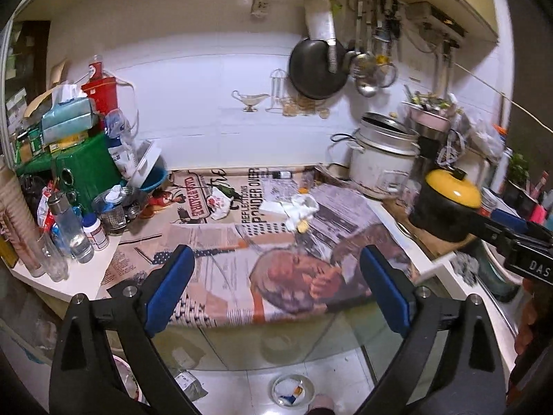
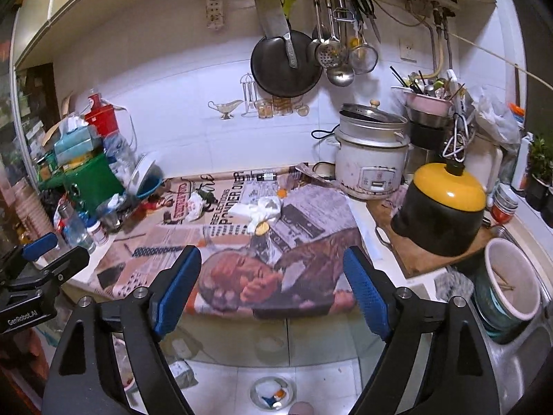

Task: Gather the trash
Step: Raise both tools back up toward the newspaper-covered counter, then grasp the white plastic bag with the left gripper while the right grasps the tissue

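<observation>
Crumpled tissue (image 1: 300, 207) on newspaper (image 1: 221, 269), long axis left-right, tools apart.

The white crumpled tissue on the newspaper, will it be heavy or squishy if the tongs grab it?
The crumpled tissue looks thin and wrinkled, so it is probably very light and would likely squash flat. Being loosely bunched, bits may flop or trail.

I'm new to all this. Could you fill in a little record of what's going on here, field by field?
Place: kitchen counter covered with newspaper
Left gripper: open, empty, short of the counter
Right gripper: open, empty, alongside
Likely trash: crumpled white tissue; crumpled wrapper
Nearby: rice cooker, yellow-lidded pot
</observation>
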